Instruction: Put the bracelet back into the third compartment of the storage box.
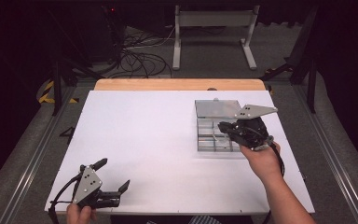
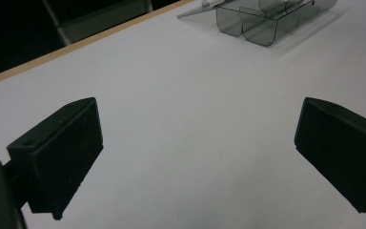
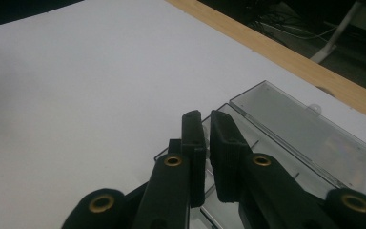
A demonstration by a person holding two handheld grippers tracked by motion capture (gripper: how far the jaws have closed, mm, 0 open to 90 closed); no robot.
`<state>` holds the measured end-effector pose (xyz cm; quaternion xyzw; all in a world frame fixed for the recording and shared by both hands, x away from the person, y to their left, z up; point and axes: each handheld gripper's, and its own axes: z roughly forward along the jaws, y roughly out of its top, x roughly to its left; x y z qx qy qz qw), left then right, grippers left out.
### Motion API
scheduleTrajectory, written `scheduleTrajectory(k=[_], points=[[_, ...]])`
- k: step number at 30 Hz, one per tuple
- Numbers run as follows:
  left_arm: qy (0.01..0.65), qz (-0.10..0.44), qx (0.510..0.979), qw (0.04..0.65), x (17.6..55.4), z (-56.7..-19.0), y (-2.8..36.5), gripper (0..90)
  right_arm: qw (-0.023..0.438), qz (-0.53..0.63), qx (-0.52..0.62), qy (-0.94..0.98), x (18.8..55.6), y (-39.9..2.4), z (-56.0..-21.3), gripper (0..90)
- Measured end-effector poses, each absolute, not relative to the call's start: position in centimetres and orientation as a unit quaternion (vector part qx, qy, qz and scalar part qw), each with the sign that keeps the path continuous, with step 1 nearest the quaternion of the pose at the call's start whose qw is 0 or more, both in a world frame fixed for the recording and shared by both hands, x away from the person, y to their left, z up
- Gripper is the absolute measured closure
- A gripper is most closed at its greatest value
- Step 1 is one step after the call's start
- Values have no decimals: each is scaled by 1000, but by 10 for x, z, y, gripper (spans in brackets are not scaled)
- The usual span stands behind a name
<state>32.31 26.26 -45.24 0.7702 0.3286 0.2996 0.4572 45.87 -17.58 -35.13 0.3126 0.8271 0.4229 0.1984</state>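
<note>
White table (image 1: 158, 140); smoky clear box (image 1: 216, 128); black jaws.

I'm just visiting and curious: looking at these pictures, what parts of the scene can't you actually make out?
- High view: the right gripper covers part of the clear plastic compartment box, so any contents there stay hidden.
- Right gripper view: whether its nearly closed jaws pinch anything; they block the gap, and the bottom edge cuts off the box.
- Left gripper view: the top edge crops the box; the open left gripper holds nothing.

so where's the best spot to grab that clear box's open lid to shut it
Probably the small tab on the lid's far free edge, coming from the table's far side. The lid lies flat, hinged along the compartment tray, so the tab is the one raised bit tongs could pinch.
</note>
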Motion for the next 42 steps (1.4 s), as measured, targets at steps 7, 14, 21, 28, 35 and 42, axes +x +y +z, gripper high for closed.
scheduleTrajectory(k=[7, 14, 21, 28, 35, 42], points=[[329, 299, 770, 457, 324, -453, 263, 30, 207, 418, 336, 818, 467, -195, -348, 854], [329, 299, 770, 457, 324, -453, 263, 30, 213, 413, 353, 812, 475, -209, -341, 854], [330, 299, 770, 457, 324, -453, 263, 30, 218, 414, 364, 805, 484, -221, -336, 854], [330, 299, 771, 455, 325, -453, 263, 30, 208, 419, 392, 792, 495, -235, -336, 854], [330, 299, 772, 454, 324, -454, 262, 30, 214, 410, 402, 790, 504, -233, -341, 854], [331, 298, 771, 455, 325, -454, 263, 30, 221, 392, 415, 791, 518, -228, -349, 853]])
